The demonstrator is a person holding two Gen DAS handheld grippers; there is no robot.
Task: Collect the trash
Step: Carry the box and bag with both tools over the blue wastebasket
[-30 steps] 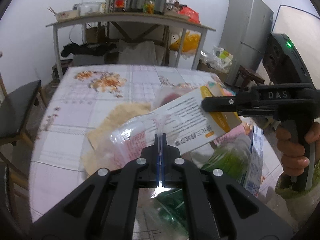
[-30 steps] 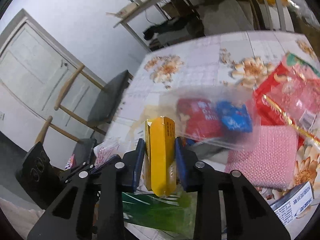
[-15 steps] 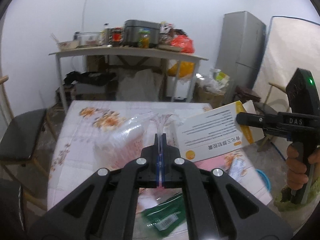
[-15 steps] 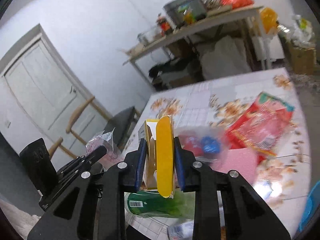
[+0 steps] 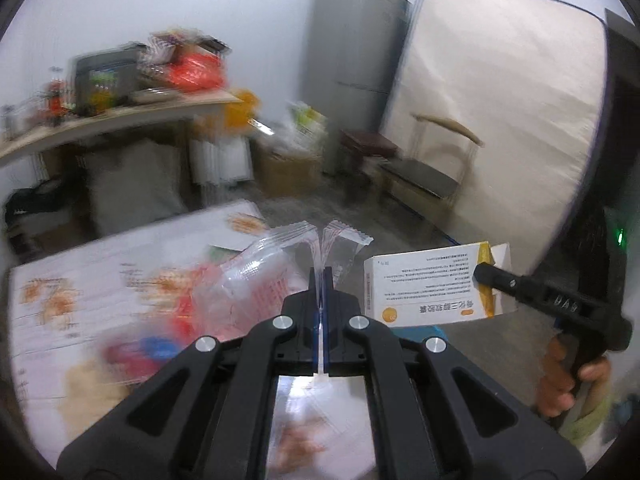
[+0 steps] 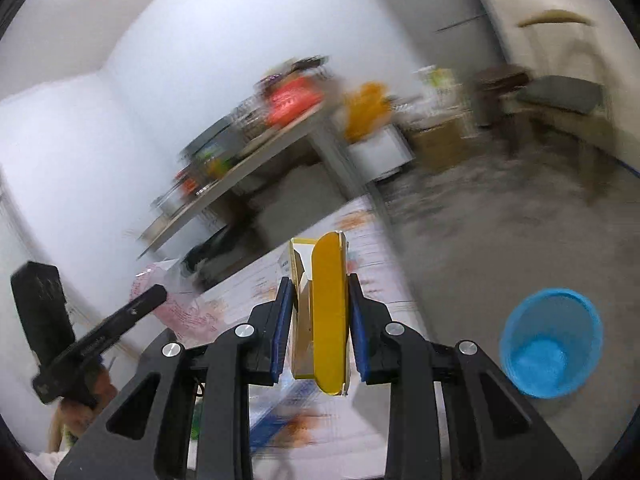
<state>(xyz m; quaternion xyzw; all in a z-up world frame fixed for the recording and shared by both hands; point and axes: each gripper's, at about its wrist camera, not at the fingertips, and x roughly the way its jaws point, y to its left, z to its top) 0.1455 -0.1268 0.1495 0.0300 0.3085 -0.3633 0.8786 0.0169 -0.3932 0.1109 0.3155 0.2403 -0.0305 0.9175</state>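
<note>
Midway: left gripper (image 5: 320,280) pinching clear wrapper (image 5: 280,256), right gripper (image 6: 320,320) clamping yellow box (image 6: 326,316), both short of blue bin (image 6: 550,354); dropping remains.

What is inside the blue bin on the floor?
The blue bin shows only its bare blue bottom and inner wall; no trash is visible. The near wall's inner face is hidden by the rim, and blur softens detail.
</note>
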